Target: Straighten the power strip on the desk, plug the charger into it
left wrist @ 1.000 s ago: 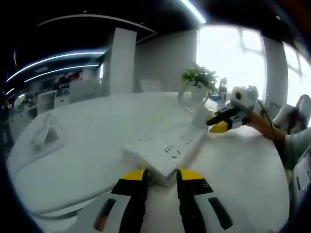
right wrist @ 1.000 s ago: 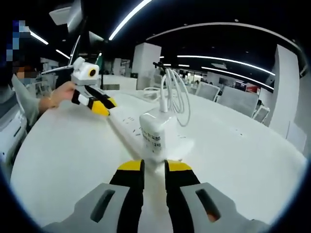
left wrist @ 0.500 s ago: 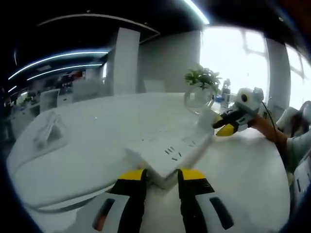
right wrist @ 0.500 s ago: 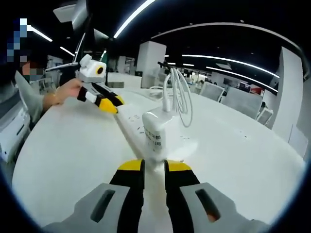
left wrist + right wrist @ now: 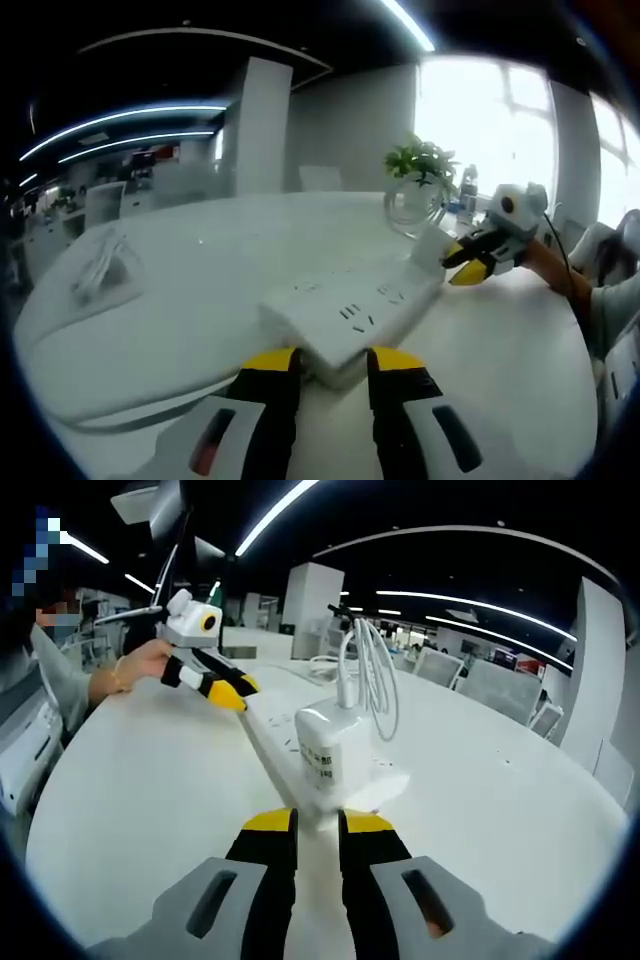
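Observation:
A white power strip (image 5: 350, 315) lies on the white round desk (image 5: 190, 270). Its near end sits between the yellow tips of my left gripper (image 5: 333, 362), which is shut on it. In the right gripper view the strip (image 5: 265, 735) runs away toward that left gripper (image 5: 235, 695), held by a hand (image 5: 125, 670). A white charger (image 5: 322, 750) stands upright on the strip's near end, its cable (image 5: 370, 675) looping above it. My right gripper (image 5: 318, 825) is shut on the charger's base. From the left gripper view, the charger (image 5: 428, 247) stands at the strip's far end beside the right gripper (image 5: 460, 265).
A green plant in a glass vase (image 5: 415, 185) stands on the desk behind the strip's far end. A pale flat bundle (image 5: 100, 275) lies near the desk's left edge. A person's arm (image 5: 560, 275) reaches in from the right. Office chairs (image 5: 490, 685) stand beyond the desk.
Both grippers keep their holds. The strip and charger have shifted only slightly in both views, and both cameras moved a little too.

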`<act>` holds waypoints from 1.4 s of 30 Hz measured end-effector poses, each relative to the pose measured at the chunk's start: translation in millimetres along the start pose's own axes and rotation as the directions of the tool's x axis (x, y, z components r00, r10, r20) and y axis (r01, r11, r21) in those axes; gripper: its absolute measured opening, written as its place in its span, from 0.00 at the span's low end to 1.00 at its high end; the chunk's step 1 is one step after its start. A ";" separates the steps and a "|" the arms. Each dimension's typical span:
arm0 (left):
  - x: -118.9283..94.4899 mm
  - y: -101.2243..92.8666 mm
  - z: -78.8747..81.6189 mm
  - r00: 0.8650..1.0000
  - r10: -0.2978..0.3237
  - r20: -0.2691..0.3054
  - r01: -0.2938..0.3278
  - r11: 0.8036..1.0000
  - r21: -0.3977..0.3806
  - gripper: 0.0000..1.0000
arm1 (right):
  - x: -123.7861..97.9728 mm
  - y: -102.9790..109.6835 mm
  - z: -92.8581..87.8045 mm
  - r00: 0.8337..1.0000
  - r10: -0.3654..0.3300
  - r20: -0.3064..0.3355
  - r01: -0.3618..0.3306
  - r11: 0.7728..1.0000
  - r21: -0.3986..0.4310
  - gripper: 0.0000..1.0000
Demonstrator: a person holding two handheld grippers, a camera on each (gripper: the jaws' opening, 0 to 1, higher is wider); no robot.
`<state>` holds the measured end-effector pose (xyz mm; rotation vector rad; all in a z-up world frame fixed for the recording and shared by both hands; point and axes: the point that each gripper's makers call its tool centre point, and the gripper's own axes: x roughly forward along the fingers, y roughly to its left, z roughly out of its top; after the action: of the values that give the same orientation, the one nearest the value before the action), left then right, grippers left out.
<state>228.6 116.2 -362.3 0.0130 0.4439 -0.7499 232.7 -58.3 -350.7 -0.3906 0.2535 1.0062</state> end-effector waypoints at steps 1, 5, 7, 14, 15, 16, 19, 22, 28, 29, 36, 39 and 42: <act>0.0 0.0 0.0 1.000 0.001 0.000 -0.001 1.000 0.001 0.27 | 0.1 -0.2 0.0 1.000 -0.001 0.000 0.001 1.000 0.000 0.15; -0.1 0.5 0.1 1.000 0.003 0.000 -0.003 1.000 -0.002 0.27 | 0.5 -0.6 -0.4 1.000 -0.003 -0.001 0.003 1.000 0.001 0.15; -0.1 0.7 0.1 1.000 0.004 0.000 -0.004 1.000 -0.002 0.27 | 0.6 -0.8 -0.5 1.000 -0.003 -0.002 0.003 1.000 0.002 0.15; 0.0 1.1 0.1 1.000 0.006 0.000 -0.006 1.000 0.000 0.27 | 1.8 0.3 -1.6 1.000 -0.012 -0.013 0.011 1.000 -0.018 0.15; 0.0 1.1 0.1 1.000 0.006 0.000 -0.006 1.000 0.001 0.27 | 2.2 0.5 -1.8 1.000 -0.014 -0.016 0.013 1.000 -0.026 0.15; 0.0 1.3 0.1 1.000 0.007 0.000 -0.007 1.000 0.002 0.27 | 2.3 0.5 -2.1 1.000 -0.016 -0.018 0.015 0.999 -0.031 0.15; -0.4 2.0 0.5 1.000 0.003 0.001 -0.003 1.000 -0.009 0.27 | 2.3 -0.1 -2.5 1.000 -0.018 -0.023 0.017 0.999 -0.040 0.15; -0.5 0.3 0.6 1.000 -0.006 0.003 0.006 1.000 -0.029 0.27 | 2.2 -1.3 -2.7 1.000 -0.014 -0.020 0.013 0.999 -0.033 0.15; -0.1 -4.0 0.0 1.000 -0.012 0.002 0.012 1.000 -0.027 0.26 | 2.2 -2.6 -2.3 1.000 -0.009 -0.013 0.009 1.000 0.002 0.15; -0.3 -4.2 0.5 1.000 -0.015 0.004 0.015 0.999 -0.030 0.26 | 2.2 -3.6 -1.9 1.000 -0.011 -0.010 0.011 1.000 0.007 0.15; -1.2 -6.7 7.2 0.999 -0.016 0.032 0.017 0.999 -0.029 0.26 | -5.2 -16.5 3.3 0.999 -0.049 0.018 0.048 0.998 0.048 0.15; -0.2 -4.6 11.9 0.998 -0.012 0.056 0.014 0.999 -0.029 0.26 | -9.3 -21.9 8.3 0.997 -0.070 0.039 0.066 0.994 0.091 0.15; 3.1 -3.0 13.2 0.998 -0.006 0.067 0.007 1.000 -0.018 0.26 | -14.9 -22.4 9.2 0.994 -0.101 0.036 0.095 0.986 0.137 0.15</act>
<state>233.7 109.8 -351.2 -0.0304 0.3876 -0.7502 244.5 -76.4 -332.3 -0.2550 0.2594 0.8938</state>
